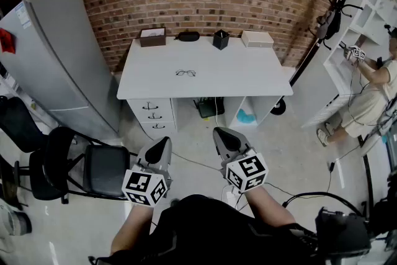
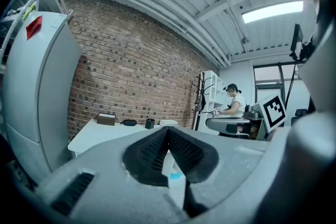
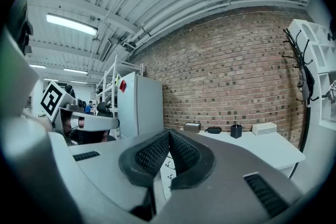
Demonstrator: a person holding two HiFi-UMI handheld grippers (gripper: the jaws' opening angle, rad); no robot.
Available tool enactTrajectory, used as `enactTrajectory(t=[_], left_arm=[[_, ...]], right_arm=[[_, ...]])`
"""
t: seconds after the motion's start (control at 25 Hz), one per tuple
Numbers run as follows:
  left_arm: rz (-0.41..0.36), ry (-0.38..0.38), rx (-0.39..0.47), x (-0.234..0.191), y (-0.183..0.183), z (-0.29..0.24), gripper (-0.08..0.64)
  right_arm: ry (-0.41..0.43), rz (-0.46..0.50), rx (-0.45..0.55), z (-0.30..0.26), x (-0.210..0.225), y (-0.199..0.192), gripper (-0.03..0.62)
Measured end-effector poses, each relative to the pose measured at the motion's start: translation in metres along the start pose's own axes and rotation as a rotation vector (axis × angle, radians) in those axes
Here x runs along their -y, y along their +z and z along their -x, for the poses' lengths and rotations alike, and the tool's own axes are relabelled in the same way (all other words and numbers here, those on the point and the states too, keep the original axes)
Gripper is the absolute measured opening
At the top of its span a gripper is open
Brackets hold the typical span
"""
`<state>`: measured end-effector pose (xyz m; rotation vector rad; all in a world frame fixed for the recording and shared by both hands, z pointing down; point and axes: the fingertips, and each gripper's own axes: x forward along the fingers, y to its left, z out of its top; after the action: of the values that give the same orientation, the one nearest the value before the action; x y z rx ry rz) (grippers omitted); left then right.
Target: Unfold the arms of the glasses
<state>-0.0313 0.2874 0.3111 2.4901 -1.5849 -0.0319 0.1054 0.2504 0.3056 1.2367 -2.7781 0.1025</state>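
Both tools sit low in the head view, just ahead of the person's dark-clad body. The left gripper [image 1: 164, 142] and the right gripper [image 1: 221, 133] each have their jaws pressed together with nothing between them. Well beyond them, in the upper middle of the frame, the glasses [image 1: 185, 73] lie alone on a bare stretch of the white desk [image 1: 260, 74]. They are too small to tell whether the arms are folded.

From the left gripper view, the ribbed pads meet at lower centre, empty. The desk stands far off at centre left, against the brick wall, and the glasses cannot be made out.

From the right gripper view, the pads are likewise closed on nothing, with the desk stretching away at right.

Judging by this, the task has not begun. Reaching the desk, taking hold of the glasses and swinging out both arms are all still to do.
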Motion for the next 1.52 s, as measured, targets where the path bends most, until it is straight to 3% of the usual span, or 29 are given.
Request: enactTrajectory(t=[0.52, 0.88, 1.52], left_arm=[[-0.002, -0.060, -0.023, 0.014, -0.008, -0.008, 0.008], [0.037, -0.038, -0.005, -0.015, -0.009, 0.006, 0.008], [0.071, -0.101, -0.003, -0.064, -0.017, 0.022, 0.008]], right_arm=[[-0.009, -0.022, -0.006, -0.002, 0.001, -0.006, 0.008], [-0.016, -0.024, -0.007, -0.018, -0.018, -0.009, 0.009], [-0.094, -0.015, -0.036, -0.045, -0.052, -0.017, 0.009]])
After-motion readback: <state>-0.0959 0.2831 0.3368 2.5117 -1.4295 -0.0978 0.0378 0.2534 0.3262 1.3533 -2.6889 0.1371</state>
